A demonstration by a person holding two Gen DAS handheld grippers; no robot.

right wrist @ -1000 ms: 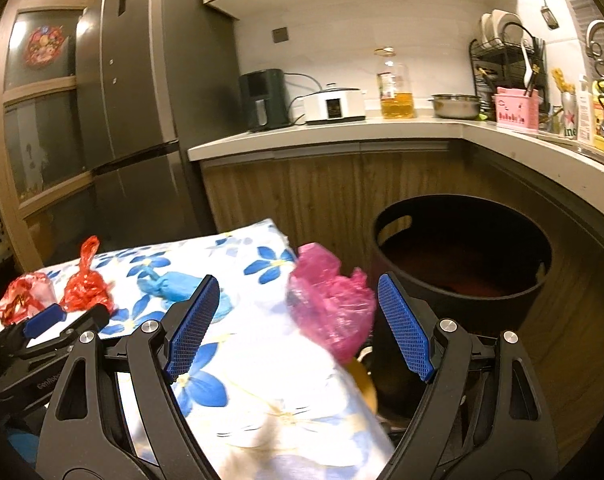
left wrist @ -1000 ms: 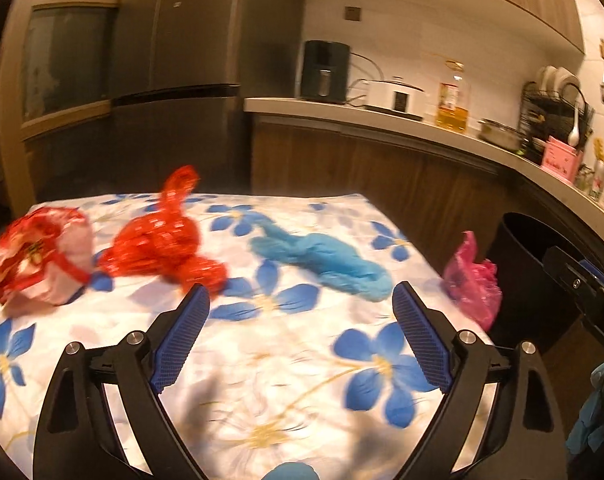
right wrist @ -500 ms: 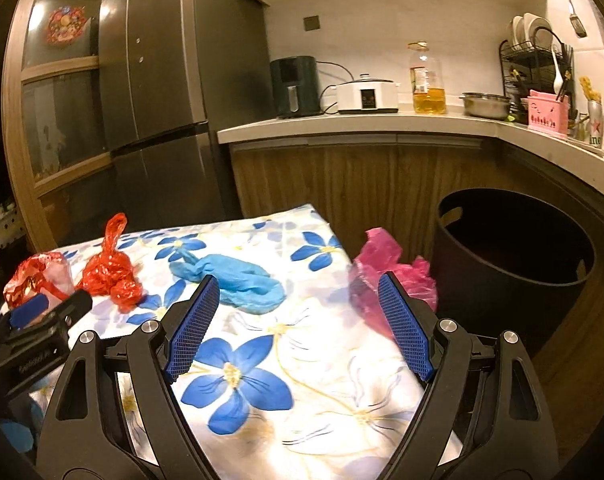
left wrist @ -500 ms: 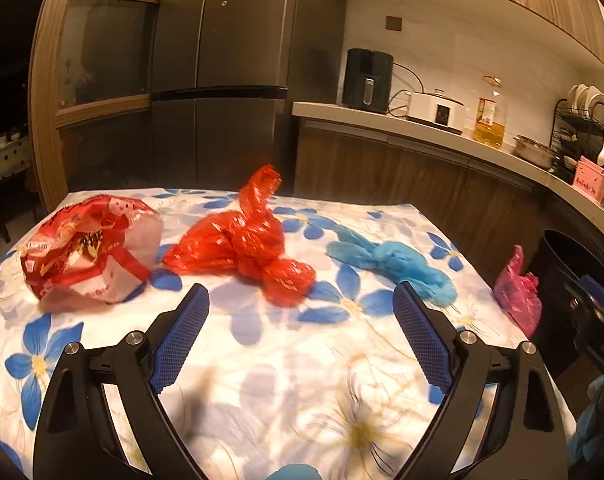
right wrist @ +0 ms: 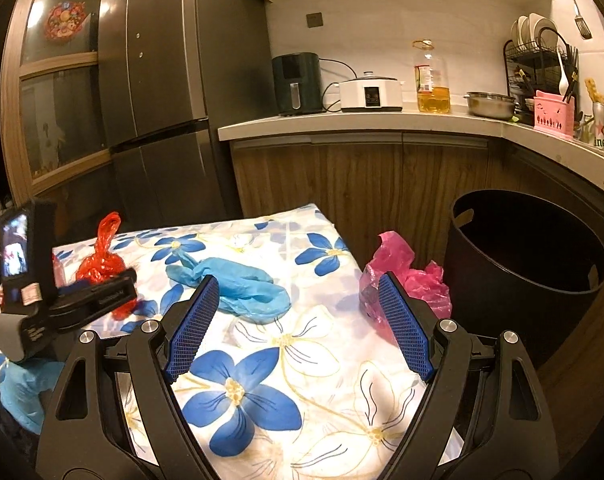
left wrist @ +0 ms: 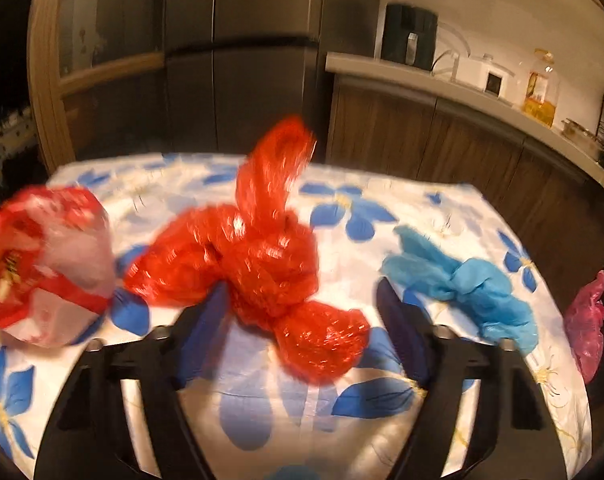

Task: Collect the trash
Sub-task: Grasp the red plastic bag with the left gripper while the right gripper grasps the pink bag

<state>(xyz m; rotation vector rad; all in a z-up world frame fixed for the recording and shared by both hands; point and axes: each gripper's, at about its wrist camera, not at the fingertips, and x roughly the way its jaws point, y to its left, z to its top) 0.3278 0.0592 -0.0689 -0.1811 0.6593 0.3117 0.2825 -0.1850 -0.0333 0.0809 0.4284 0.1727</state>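
Left gripper (left wrist: 302, 312): its jaws have just been closing around the knotted red plastic bag (left wrist: 257, 256). The left pad sits against the bag and the right pad looks just clear of it, so I would not call this a grip yet. The picture is smeared, so I am not sure.
Right gripper (right wrist: 297, 328): spread wide over the flowered tablecloth (right wrist: 261, 380) with nothing between its pads.
Red plastic bag: on the cloth towards the far left of the table, its tied tail standing up.
Red-and-white wrapper bag (left wrist: 41, 264): on the cloth just left of the red one, untouched.
Blue glove (right wrist: 237, 284): crumpled in the middle of the table, between the two grippers.
Pink plastic bag (right wrist: 406, 280): at the table's right edge, beside the bin.
Black bin (right wrist: 522, 272): on the floor to the right of the table; what shows of its inside is dark and I cannot tell what is in it.
Done so far: by the look of it, nothing. All four scraps lie on or at the table.
Left to do: finish the pinch on the red bag, carry it to the bin, then clear the other three.
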